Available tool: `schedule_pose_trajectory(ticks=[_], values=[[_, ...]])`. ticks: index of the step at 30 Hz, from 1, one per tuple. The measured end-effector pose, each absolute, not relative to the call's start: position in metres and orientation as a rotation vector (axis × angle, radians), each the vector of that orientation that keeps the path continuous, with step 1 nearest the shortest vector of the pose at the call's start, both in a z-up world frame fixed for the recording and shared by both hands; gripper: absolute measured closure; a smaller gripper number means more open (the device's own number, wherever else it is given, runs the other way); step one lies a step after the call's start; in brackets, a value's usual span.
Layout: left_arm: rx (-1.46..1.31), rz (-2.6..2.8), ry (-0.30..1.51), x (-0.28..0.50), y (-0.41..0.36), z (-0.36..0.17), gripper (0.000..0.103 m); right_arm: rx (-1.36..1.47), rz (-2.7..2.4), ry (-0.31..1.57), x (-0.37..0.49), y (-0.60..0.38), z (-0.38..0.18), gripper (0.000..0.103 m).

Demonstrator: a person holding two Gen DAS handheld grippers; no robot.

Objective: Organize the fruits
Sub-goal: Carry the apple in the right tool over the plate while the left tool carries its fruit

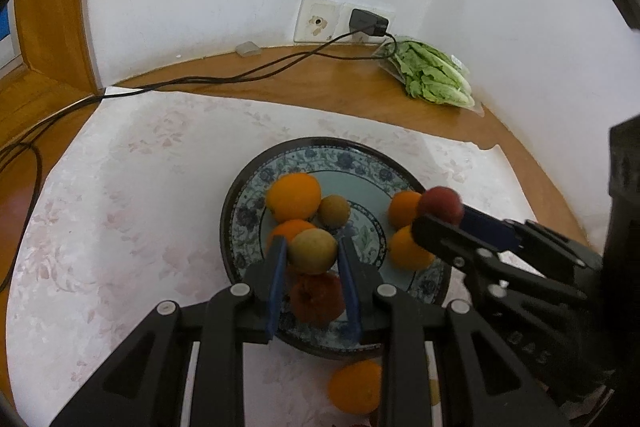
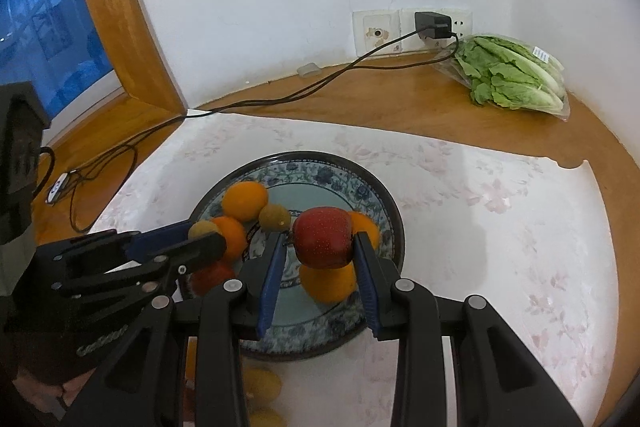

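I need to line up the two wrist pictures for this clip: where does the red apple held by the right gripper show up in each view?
Left wrist view: the red apple sits right of centre, over the plate's right side, clamped at the tip of the right gripper coming in from the right.
Right wrist view: the apple is at centre, between the blue pads, above an orange.
Shared landmark: the bagged lettuce by the wall.
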State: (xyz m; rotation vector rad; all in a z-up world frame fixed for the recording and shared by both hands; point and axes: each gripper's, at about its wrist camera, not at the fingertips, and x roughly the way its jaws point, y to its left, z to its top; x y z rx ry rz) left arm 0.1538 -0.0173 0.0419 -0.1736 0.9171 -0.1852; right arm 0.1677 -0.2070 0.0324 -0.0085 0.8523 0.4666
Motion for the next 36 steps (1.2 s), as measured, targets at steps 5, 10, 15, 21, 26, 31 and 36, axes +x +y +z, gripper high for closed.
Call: schedule_pose_trajectory(ticks=[5,10,15,21,26,31,36], values=[[-0.166,-0.193,0.905,0.156,-0.018,0.040,0.076,-0.032,0.464,0.844,0.177,-0.200,0.028,0.068],[-0.167,-0.193,0.895,0.159,-0.017,0.038,0.076,-0.070,0.452,0.826,0.186,-0.192,0.025,0.068],[-0.171,-0.194,0.888,0.160,-0.016,0.038,0.076,-0.105,0.449,0.808,0.193,-0.186,0.024,0.068],[-0.181,-0.200,0.884,0.160,-0.013,0.038,0.076,-0.111,0.454,0.803,0.200,-0.183,0.023,0.068],[-0.186,-0.201,0.884,0.159,-0.013,0.038,0.076,-0.098,0.472,0.799,0.205,-0.182,0.028,0.068],[-0.187,-0.200,0.883,0.159,-0.014,0.038,0.076,-0.107,0.494,0.833,0.212,-0.178,0.022,0.068],[-0.180,-0.195,0.883,0.158,-0.015,0.038,0.076,-0.120,0.501,0.854,0.221,-0.173,0.015,0.068]])
